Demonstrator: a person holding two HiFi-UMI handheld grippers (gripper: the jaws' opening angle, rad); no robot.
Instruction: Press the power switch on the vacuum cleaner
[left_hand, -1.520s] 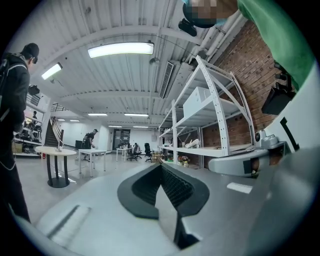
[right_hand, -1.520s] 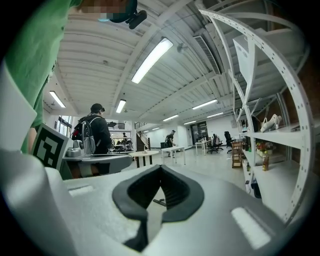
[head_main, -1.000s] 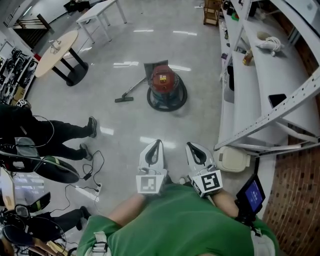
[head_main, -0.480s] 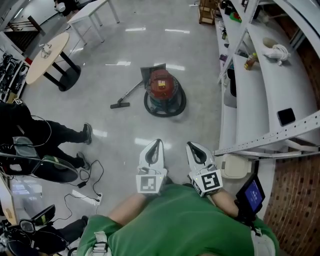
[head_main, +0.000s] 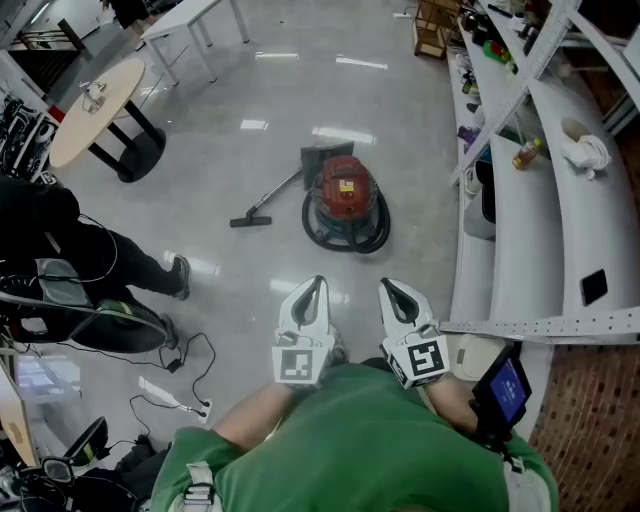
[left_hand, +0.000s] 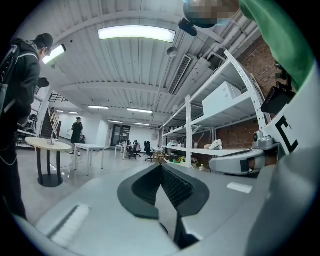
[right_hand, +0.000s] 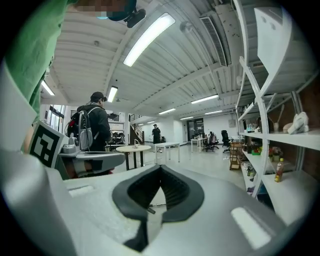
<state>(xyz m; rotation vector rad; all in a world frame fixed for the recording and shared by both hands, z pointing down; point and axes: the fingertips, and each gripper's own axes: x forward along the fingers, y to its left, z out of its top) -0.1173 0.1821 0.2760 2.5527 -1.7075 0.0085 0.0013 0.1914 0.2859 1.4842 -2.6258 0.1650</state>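
Head view: the left gripper and right gripper are held side by side, close to the wearer's green shirt. Each has its jaws closed tip to tip on nothing. Well ahead on the floor stands the red vacuum cleaner, with a black hose coiled at its base and its wand lying to its left. Its yellow top label is too small to read. Shelving runs along the right, and a person in black is at left.

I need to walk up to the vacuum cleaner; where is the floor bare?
Bare floor lies between the left gripper and the vacuum cleaner, and between its nozzle and the round table. Crowded: cables at left, shelves at right.
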